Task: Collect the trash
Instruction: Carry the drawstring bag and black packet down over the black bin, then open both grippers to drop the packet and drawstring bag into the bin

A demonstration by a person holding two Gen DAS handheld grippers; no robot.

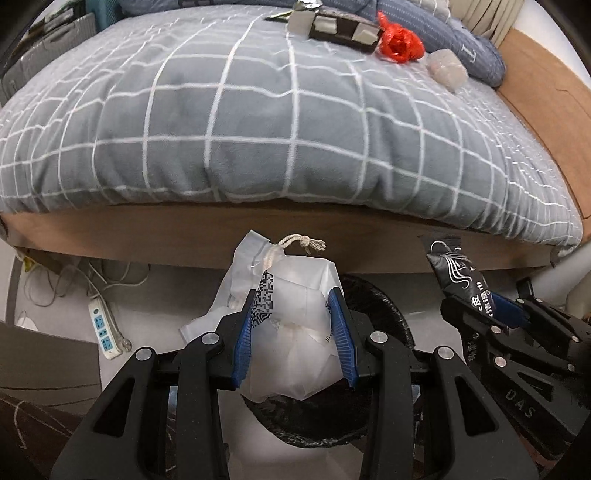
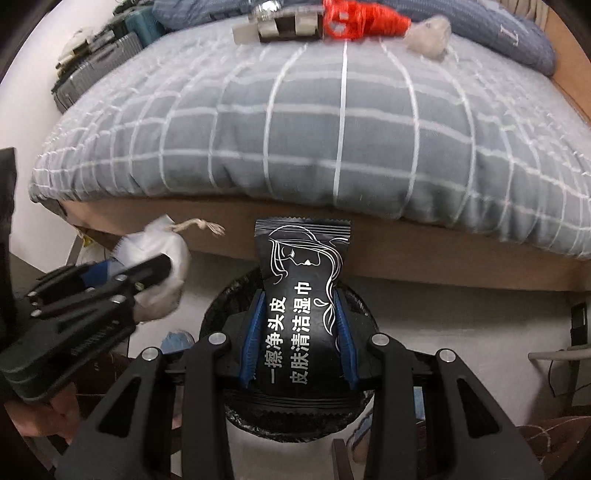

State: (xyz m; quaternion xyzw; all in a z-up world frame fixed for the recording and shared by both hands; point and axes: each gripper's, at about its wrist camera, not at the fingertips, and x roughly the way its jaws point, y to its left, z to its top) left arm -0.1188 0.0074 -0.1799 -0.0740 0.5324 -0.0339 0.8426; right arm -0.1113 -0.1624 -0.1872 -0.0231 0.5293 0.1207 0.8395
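The left gripper (image 1: 295, 332) is clenched on a white drawstring pouch (image 1: 291, 325), holding it above the black-lined trash bin (image 1: 380, 306) on the floor just in front of the bed's wooden front edge (image 1: 184, 236). To its right, the right gripper (image 2: 300, 332) is clamped on a black wet-wipe packet (image 2: 301, 295) over the same bin. Along the far edge of the grey checked duvet (image 1: 240, 122) lie a dark box (image 1: 343, 27), a red crumpled bag (image 1: 400, 40) and a clear wrapper (image 1: 445, 68).
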